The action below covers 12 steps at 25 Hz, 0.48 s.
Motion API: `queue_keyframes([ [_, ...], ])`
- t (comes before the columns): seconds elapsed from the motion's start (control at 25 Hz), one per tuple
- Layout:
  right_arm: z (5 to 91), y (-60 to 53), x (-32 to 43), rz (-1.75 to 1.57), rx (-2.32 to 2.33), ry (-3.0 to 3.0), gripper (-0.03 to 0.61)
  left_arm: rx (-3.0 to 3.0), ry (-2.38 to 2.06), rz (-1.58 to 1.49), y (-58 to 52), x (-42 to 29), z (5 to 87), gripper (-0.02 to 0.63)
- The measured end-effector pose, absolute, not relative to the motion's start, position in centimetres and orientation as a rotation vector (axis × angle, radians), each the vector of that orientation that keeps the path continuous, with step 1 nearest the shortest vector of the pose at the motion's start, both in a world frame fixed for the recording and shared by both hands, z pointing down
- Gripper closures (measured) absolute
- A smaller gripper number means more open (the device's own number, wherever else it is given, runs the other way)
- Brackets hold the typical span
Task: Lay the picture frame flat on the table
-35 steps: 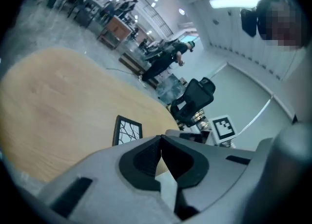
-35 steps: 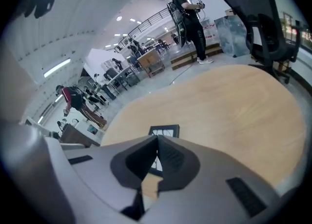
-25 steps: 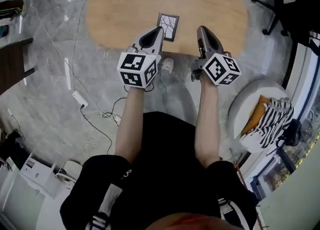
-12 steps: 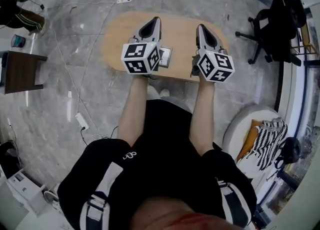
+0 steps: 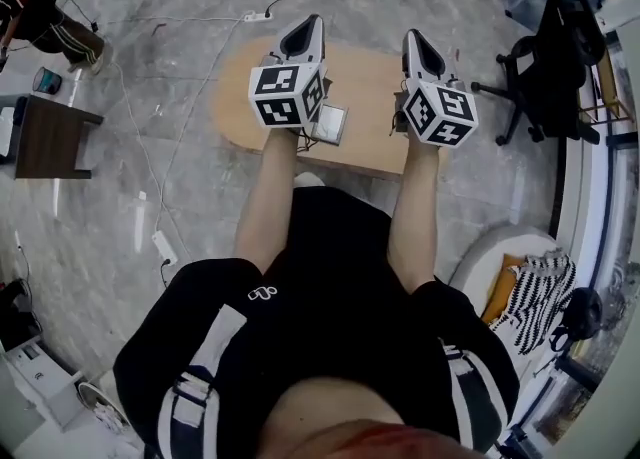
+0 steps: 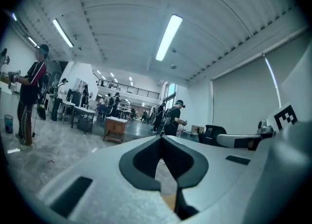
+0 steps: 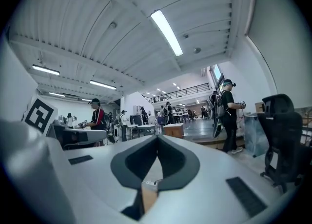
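Note:
A small grey picture frame (image 5: 333, 125) stands near the front edge of the oval wooden table (image 5: 365, 87); the left gripper's marker cube hides part of it. My left gripper (image 5: 311, 24) is raised above the table and shut, holding nothing. My right gripper (image 5: 412, 37) hovers beside it, also shut and empty. In the left gripper view the left gripper (image 6: 161, 138) points level across the room, jaws meeting at the tip. The right gripper (image 7: 157, 138) looks the same in the right gripper view. Neither gripper view shows the frame.
A black office chair (image 5: 548, 67) stands right of the table. A dark side table (image 5: 48, 137) is at left, with a power strip (image 5: 162, 244) and cables on the marble floor. A white round seat with striped cloth (image 5: 535, 287) sits at lower right. People stand far off.
Both grippers have risen from near the table's front edge to high over it. The head view has pulled back, so the table looks smaller. Both grippers stayed shut.

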State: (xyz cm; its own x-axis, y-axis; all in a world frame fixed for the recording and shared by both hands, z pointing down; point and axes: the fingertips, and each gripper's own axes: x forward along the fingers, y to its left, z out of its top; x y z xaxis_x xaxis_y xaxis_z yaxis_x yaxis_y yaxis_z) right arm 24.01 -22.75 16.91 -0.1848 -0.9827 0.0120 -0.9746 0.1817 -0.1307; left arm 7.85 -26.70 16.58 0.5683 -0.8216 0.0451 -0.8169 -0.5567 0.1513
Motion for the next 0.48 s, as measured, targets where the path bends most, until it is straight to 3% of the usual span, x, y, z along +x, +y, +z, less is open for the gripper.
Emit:
queue_keyframes([
  [0.48, 15.8, -23.6, 23.9, -0.124, -1.964, 2.349, 0.568, 2.663, -1.448, -0.017, -27.4, 7.1, 15.5, 0.604],
])
